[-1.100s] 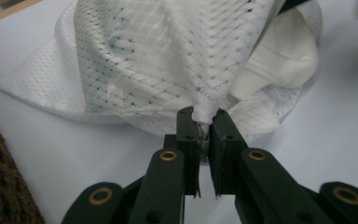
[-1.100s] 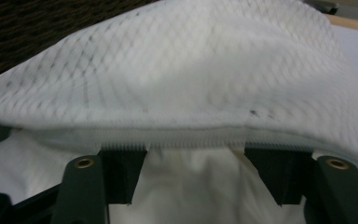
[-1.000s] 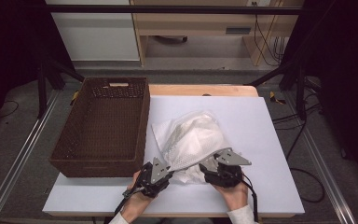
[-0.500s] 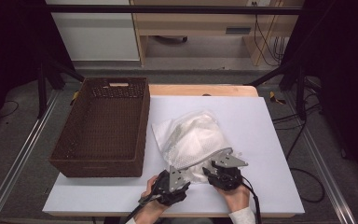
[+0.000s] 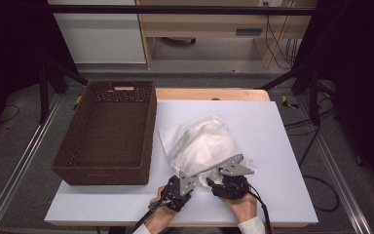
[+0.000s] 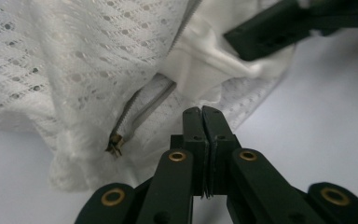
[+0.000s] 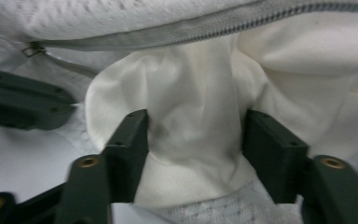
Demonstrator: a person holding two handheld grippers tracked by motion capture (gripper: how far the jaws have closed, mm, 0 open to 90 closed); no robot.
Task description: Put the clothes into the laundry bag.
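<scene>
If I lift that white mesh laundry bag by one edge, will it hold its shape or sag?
Likely sag: the mesh bag lies crumpled and folded. Probably light, being thin perforated fabric. The white cloth bulging from its open zipper may slip out.

light: bright on table, dark surround | shadows: soft | blur: close-ups soft, esp. right view
</scene>
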